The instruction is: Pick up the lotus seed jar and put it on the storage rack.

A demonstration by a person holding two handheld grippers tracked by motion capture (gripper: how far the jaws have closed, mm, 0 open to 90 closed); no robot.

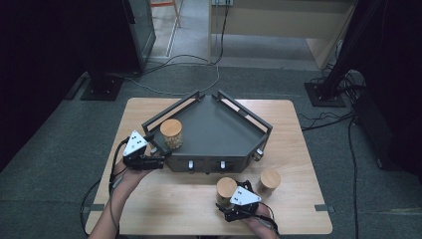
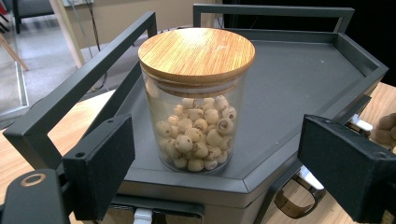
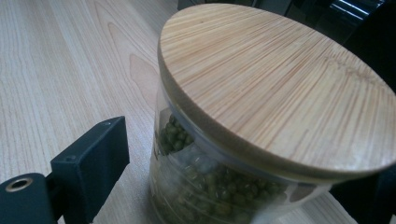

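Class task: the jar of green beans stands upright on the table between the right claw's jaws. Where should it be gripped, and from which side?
Grip the jar of green beans on its glass wall, below the overhanging wooden lid. Bring the right claw in level from the person's side, jaws straddling the round body. The straight, upright wall probably gives flat pads an even hold; the lid may lift off.

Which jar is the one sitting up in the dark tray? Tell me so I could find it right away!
Find the big dark grey tray in the middle of the wooden table. Near its left rail stands a glass jar with a round wooden lid. It holds pale, round seeds, and it is in the tray, while the two other jars stand on the table.
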